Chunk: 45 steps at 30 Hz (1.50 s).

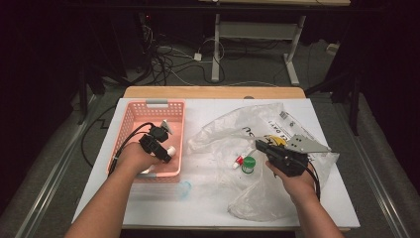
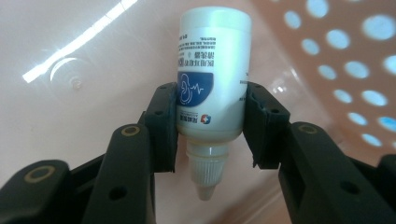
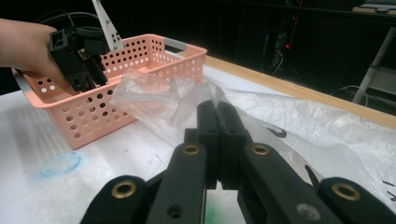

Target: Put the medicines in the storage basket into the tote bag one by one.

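Left claw (image 2: 210,135) clamped on white dropper bottle (image 2: 212,74), pads on both sides, nozzle toward the camera, inside pink basket (image 1: 130,119). Right claw (image 3: 218,126) fully closed on nothing, over the clear plastic bag (image 1: 233,129) on the surface (image 1: 198,198).

One basket (image 1: 130,120), one bag (image 1: 277,198), perhaps two bottles (image 2: 212,74).

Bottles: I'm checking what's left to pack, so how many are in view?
2: a white dropper bottle held over the pink basket, and a green-capped one on the plastic bag. More may hide under it.
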Available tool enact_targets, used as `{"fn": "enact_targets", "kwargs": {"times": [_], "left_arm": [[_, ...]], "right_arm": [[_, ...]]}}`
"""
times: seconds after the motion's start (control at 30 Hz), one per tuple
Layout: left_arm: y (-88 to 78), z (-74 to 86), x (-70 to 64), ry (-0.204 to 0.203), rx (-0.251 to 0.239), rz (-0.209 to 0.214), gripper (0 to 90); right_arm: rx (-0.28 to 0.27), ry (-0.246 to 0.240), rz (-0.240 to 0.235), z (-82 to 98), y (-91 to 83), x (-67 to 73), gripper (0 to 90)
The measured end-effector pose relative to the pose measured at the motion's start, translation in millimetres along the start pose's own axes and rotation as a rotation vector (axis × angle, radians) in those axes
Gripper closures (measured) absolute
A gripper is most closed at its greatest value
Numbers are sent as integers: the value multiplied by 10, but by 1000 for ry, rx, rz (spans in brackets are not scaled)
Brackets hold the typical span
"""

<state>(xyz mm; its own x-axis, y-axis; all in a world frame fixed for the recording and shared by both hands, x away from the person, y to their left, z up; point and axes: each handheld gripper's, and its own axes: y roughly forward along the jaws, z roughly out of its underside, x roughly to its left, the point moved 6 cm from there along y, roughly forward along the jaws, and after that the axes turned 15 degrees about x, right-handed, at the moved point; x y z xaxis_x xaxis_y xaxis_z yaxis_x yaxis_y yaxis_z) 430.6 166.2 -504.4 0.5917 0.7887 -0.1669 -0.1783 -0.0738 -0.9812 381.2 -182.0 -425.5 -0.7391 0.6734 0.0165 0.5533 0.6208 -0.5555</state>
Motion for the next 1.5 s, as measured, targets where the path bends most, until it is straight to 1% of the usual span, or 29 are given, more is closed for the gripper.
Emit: {"fn": "enact_targets", "kwargs": {"times": [0.1, 0.23, 0.3, 0.37, 0.5, 0.57, 0.63, 0.7, 0.77, 0.83, 0.97, 1.03, 1.13, 1.2, 1.3, 1.4, 1.5], "left_arm": [[-49, 31, -18, -3, -32, 6, 574], [-139, 92, -46, -9, -90, 23, 574], [-188, 130, -58, -22, -123, 17, 574], [-235, 174, -61, -34, -161, 13, 574], [-288, 269, -91, -54, -248, 29, 574], [-301, 318, -118, -55, -283, 27, 574], [-321, 376, -154, -41, -308, 10, 574], [-342, 430, -186, -41, -335, -1, 574], [-370, 480, -214, -43, -376, 3, 575], [-384, 525, -238, -44, -411, -4, 574], [-380, 595, -282, -54, -486, -15, 574], [-355, 623, -302, -47, -496, -34, 574], [-327, 663, -337, -45, -519, -30, 574], [-317, 694, -351, -35, -536, -48, 574], [-299, 730, -370, -30, -571, -45, 574], [-262, 752, -385, -35, -609, -27, 574], [-241, 778, -389, -42, -654, -23, 574]], "right_arm": [[-4, -2, 2, -6, -7, -7, 900], [-8, -6, 5, -17, -18, -7, 900], [-9, -5, 7, -20, -25, -8, 900], [-12, -2, 6, -25, -31, -6, 900], [-11, -4, 7, -24, -30, -4, 900], [-11, -5, 7, -24, -31, -1, 900], [-13, -7, 8, -26, -33, 3, 900], [-14, -8, 8, -28, -38, 5, 900], [-16, -9, 8, -31, -39, 8, 900], [-18, -11, 7, -36, -39, 13, 900], [-19, -12, 8, -34, -43, 18, 900], [-18, -14, 7, -29, -39, 23, 900], [-13, -16, 6, -20, -25, 30, 900], [-12, -18, 6, -15, -22, 33, 900], [-11, -19, 7, -13, -19, 36, 900], [-12, -21, 9, -12, -18, 39, 900], [-13, -22, 12, -12, -19, 45, 900]]}}
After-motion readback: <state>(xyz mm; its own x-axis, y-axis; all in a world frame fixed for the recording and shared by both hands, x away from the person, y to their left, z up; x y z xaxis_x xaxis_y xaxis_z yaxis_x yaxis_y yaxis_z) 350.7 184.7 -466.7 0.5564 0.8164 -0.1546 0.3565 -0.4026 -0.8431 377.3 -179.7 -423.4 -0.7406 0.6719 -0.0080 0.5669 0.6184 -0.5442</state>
